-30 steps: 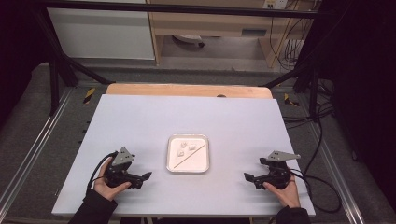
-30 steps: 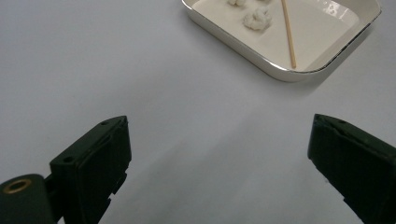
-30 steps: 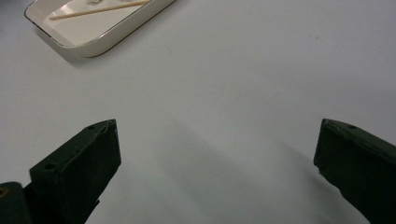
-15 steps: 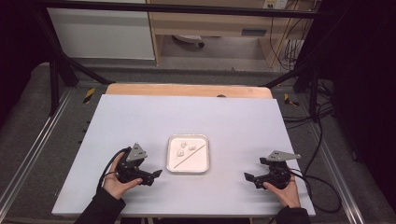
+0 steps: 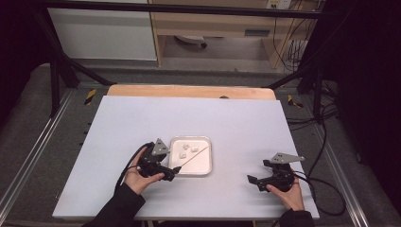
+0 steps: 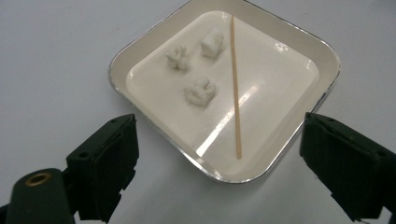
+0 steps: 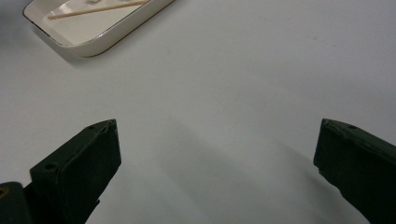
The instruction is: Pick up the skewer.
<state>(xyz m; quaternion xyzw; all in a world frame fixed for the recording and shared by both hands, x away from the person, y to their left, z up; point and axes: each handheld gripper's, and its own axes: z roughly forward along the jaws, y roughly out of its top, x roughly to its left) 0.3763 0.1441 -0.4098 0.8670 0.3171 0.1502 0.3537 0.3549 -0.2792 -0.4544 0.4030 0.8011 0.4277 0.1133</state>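
White table (image 5: 142,123) | left claw (image 6: 219,154) wide, closing, empty, frame bottom | stick (image 6: 235,84) in tray (image 6: 119,65): light, brittle; pinch mid-length

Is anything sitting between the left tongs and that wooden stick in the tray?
Nothing visible blocks it. The left tongs are open at the near corner of the tray, and the wooden stick lies bare on the tray floor. The three white lumps sit off to one side of the stick, apart from it.
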